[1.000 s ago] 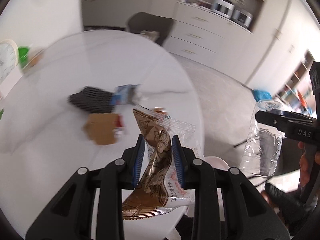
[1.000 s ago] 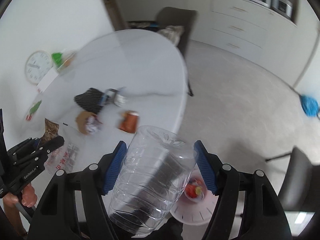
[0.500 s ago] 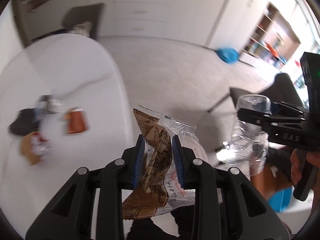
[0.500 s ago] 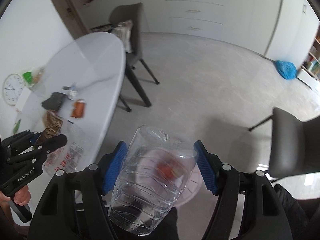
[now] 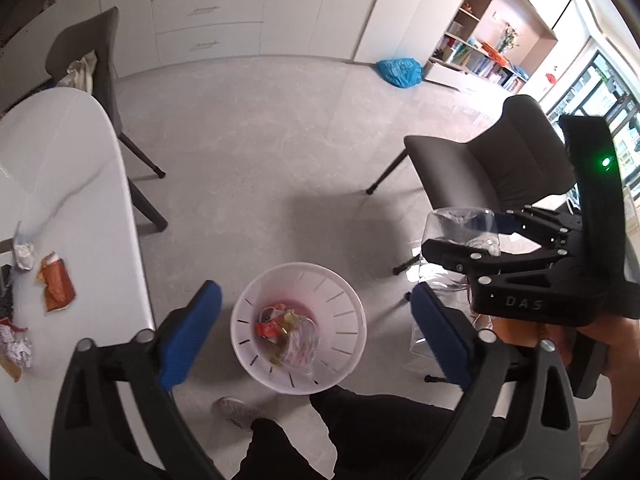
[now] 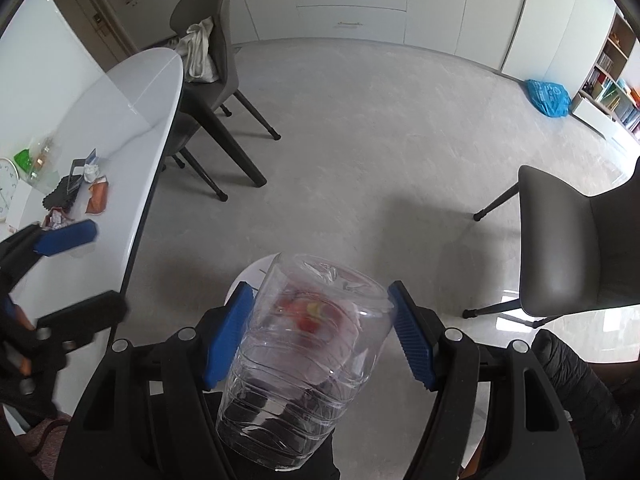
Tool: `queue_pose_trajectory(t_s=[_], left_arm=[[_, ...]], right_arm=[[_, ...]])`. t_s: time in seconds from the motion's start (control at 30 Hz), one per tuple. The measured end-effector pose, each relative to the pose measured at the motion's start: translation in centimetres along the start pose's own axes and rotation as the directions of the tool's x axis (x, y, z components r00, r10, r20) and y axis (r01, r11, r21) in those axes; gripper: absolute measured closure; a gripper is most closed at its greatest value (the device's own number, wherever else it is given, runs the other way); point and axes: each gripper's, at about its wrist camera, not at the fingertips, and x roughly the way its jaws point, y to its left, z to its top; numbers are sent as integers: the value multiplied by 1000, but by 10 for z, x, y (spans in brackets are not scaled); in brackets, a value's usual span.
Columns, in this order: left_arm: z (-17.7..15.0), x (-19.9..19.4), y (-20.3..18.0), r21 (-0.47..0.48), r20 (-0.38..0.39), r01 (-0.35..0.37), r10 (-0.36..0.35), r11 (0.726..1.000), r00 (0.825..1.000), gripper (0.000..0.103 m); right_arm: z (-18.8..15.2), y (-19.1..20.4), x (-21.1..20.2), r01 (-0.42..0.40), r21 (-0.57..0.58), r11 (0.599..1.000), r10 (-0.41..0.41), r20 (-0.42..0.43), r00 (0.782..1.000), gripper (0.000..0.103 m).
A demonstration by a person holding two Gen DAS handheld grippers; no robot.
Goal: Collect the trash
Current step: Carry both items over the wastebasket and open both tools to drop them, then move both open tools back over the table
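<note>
A white trash bin (image 5: 340, 280) stands on the floor beside the table, with several wrappers inside, among them a clear-and-brown snack wrapper (image 5: 300, 344). My left gripper (image 5: 316, 328) is open and empty, right above the bin. My right gripper (image 6: 320, 332) is shut on a clear plastic bottle (image 6: 308, 360) and holds it over the bin, whose rim (image 6: 248, 274) shows behind the bottle. In the left wrist view the bottle (image 5: 460, 228) and right gripper (image 5: 464, 240) are to the right of the bin.
The white table (image 5: 60, 200) on the left carries an orange wrapper (image 5: 56, 284), crumpled paper (image 5: 22, 250) and more scraps (image 6: 64, 196). Grey chairs stand near (image 5: 500, 168) and far (image 6: 204, 40). A blue bag (image 5: 398, 72) lies on the floor.
My left gripper opened and let go of the snack wrapper, which now lies in the bin. Both grippers swung from the table to above the bin. The bottle stays gripped.
</note>
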Motion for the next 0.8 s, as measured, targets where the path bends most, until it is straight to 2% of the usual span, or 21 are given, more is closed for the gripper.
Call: queue_pose_trajectory(t_s=[0.17, 0.3, 0.5, 0.57, 0.63, 0.7, 0.8], left_arm=[[-3, -17, 9, -55, 22, -61, 62, 997, 998, 8], [-8, -32, 20, -128, 44, -61, 68, 990, 997, 8], [-13, -43, 37, -190, 52, -98, 109, 977, 993, 8], [-16, -46, 41, -207, 55, -105, 119, 973, 991, 8], [-19, -50, 47, -227, 56, -110, 125, 968, 990, 8], [-22, -53, 52, -242, 59, -116, 134, 963, 989, 8], [-24, -57, 57, -262, 65, -124, 145, 957, 987, 8]], right_arm=[[-1, 2, 3, -7, 1, 1000, 7, 2, 1000, 33], [-5, 12, 9, -17, -15, 1000, 17, -12, 1000, 33], [-14, 35, 31, -54, -58, 997, 51, -54, 997, 32], [-16, 44, 41, -47, -81, 996, 41, -75, 996, 14], [-17, 50, 43, -11, -93, 996, 4, -71, 997, 4], [-15, 56, 42, 20, -104, 994, -26, -57, 998, 2], [-11, 58, 36, 14, -99, 995, -18, -40, 999, 2]])
